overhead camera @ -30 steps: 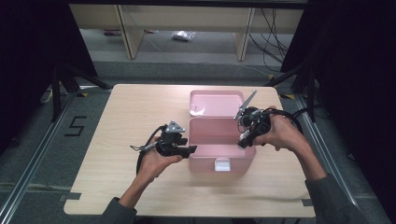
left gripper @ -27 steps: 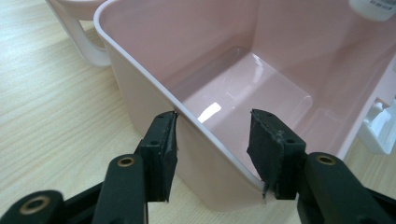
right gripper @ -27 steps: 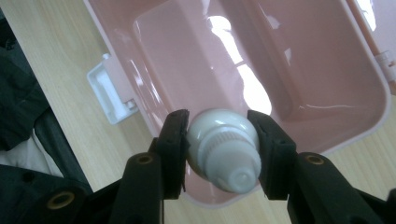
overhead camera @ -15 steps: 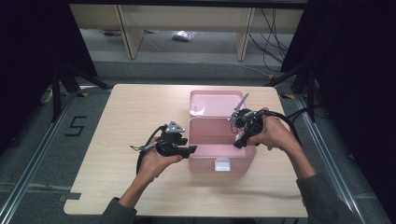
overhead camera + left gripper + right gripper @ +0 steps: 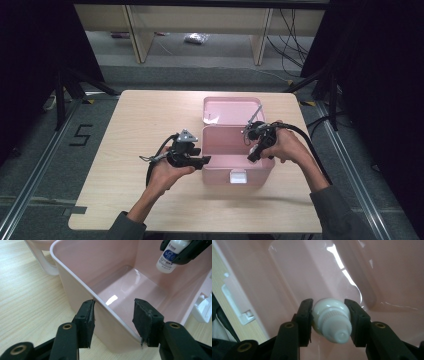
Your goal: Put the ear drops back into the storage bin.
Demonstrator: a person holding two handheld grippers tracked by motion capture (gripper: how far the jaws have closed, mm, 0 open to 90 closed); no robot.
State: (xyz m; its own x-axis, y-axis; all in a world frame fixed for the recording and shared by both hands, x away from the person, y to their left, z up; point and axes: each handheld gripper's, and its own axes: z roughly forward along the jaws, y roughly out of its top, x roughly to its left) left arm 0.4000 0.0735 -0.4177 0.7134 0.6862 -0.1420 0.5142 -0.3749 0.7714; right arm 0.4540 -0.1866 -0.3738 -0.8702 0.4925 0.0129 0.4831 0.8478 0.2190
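White bottle [image 5: 331,319] upright (base down), in right gripper [image 5: 329,320].

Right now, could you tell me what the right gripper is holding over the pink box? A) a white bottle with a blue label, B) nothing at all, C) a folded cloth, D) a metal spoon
A: the right gripper has its pads pressed on both sides of a white bottle, and the left gripper view shows that bottle's blue label above the open pink box.
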